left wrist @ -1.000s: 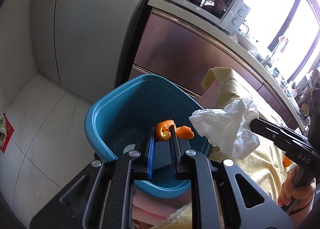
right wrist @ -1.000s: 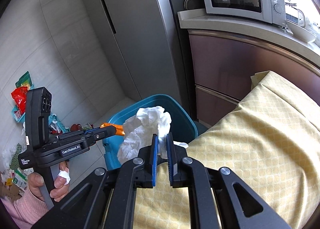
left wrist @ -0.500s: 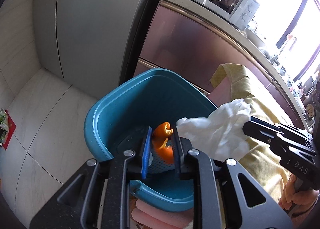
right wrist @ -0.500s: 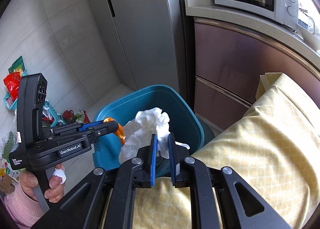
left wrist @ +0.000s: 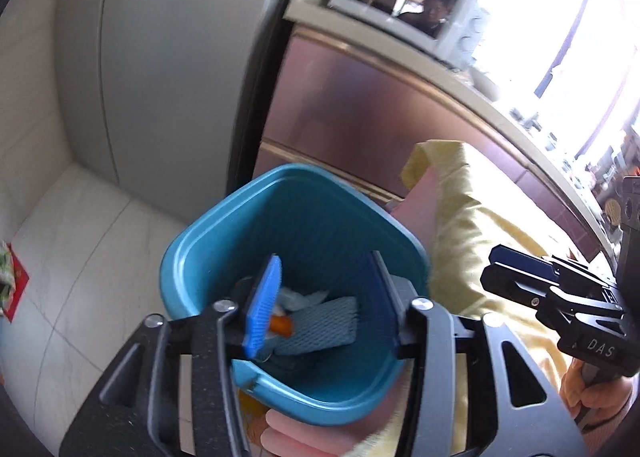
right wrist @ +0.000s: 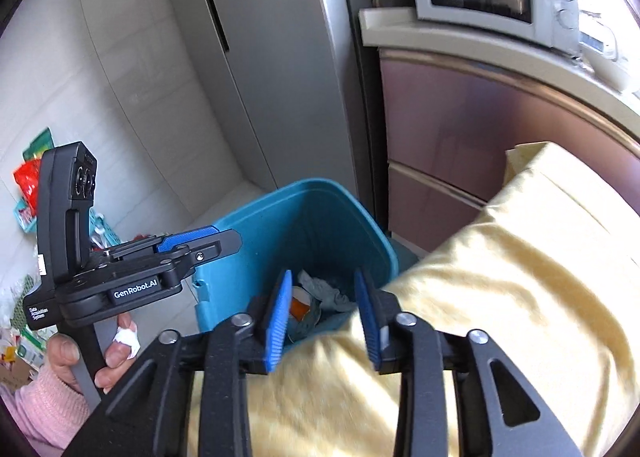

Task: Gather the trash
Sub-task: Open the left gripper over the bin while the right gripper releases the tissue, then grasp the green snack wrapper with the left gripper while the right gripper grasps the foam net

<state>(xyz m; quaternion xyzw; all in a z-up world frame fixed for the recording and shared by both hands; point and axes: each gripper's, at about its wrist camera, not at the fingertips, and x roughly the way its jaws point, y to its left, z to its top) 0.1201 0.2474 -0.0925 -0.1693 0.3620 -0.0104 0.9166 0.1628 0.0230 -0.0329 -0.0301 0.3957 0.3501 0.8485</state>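
Left wrist view: the left claw [left wrist: 326, 297] is standing roughly half open over the blue bin [left wrist: 188, 257], its jaws having just been opening, and nothing is sitting between them. Below it, the orange peel [left wrist: 280, 323] is lying on the bin's floor beside a crumpled white tissue [left wrist: 300, 297] and a grey-blue foam net [left wrist: 320, 321]. Judging from this, both pieces carried here are already in the bin. The peel is showing only as a short stub, so I cannot tell its long axis; the net is lying flat with its long side running across the picture. The right claw [left wrist: 494, 265] is hanging beside the bin's rim, and this view is not showing its gap.

Right wrist view: the right claw [right wrist: 324, 305] is partly open and empty, its jaws having just been opening too. The tissue is resting crumpled inside the bin, with no clear direction. On the floor [right wrist: 224, 201] at the far left, bright wrappers [right wrist: 30, 181] are lying well apart from the bin, so more collecting is probably waiting. The yellow cloth [right wrist: 520, 277] is covering the desk.
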